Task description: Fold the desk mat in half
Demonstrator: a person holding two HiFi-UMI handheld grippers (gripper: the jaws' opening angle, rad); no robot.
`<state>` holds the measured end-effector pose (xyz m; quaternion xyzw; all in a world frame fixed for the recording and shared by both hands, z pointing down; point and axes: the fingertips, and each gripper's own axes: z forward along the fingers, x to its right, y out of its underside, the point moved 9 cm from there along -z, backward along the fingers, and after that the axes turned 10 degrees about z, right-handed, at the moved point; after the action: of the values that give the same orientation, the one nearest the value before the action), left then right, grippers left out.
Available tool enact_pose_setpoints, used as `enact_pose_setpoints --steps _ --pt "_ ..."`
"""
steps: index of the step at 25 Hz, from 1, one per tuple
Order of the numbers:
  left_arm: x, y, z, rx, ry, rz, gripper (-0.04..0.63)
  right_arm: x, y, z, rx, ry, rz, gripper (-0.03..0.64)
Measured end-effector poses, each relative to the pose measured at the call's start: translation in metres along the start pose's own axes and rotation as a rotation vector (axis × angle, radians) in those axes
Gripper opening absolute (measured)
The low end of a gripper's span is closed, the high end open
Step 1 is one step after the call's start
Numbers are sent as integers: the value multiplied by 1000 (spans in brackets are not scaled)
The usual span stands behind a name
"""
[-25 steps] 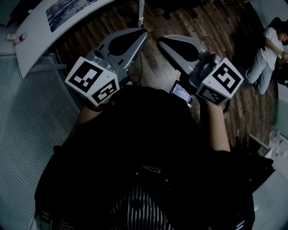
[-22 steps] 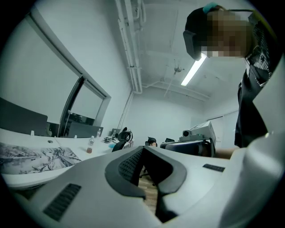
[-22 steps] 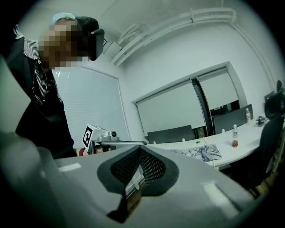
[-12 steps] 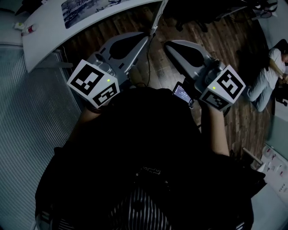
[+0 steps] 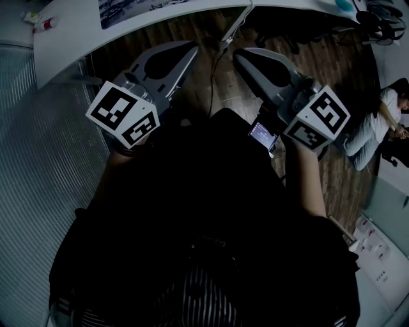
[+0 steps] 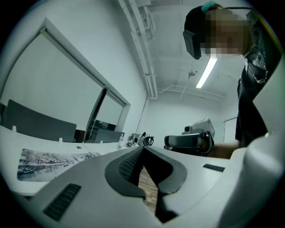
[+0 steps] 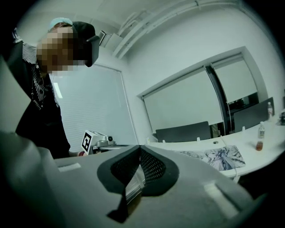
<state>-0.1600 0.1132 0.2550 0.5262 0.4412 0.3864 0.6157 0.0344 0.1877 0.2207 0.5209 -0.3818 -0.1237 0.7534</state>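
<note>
- My left hand-held gripper [image 5: 190,46] and right hand-held gripper [image 5: 241,55] are pressed together, empty.
- The mat [image 5: 137,9] lies ahead-left on the table [image 5: 64,45], long along its near edge, nearer my left.

No lettering can be read (the small lit screen [image 5: 262,134] is too blurred).

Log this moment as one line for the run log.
stage: fold not started | left gripper: shut, empty | right gripper: shut, empty | desk mat: flat on desk, untouched
</note>
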Motion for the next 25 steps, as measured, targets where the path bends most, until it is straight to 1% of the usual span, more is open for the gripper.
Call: enact_pose_setpoints --steps 4,7,10,11,14,16,19,23,25 --pt "-3 8 2 -10 -27 -38 5 19 1 7 -26 -38 55 5" --pt "-5 9 7 -13 -45 -39 5 38 -6 12 -10 -74 93 5" --pt "-11 6 10 -22 -95 -27 5 55 -18 24 -6 -127 80 5" --pt "-15 4 13 -22 -101 -25 5 62 -23 29 -8 -142 73 5" --pt "-25 -3 31 -4 -82 -19 5 85 -42 41 -14 -181 45 5" --pt "-30 -9 48 8 -99 -15 5 105 -57 45 -15 -208 31 5" --pt "-35 -14 70 14 -134 -11 5 131 -72 46 -20 -252 43 5" --pt "-36 -22 84 18 -167 -12 5 146 -81 45 -42 -296 50 5" --pt "-39 -22 102 -4 -185 -12 5 166 -87 41 -38 -314 68 5"
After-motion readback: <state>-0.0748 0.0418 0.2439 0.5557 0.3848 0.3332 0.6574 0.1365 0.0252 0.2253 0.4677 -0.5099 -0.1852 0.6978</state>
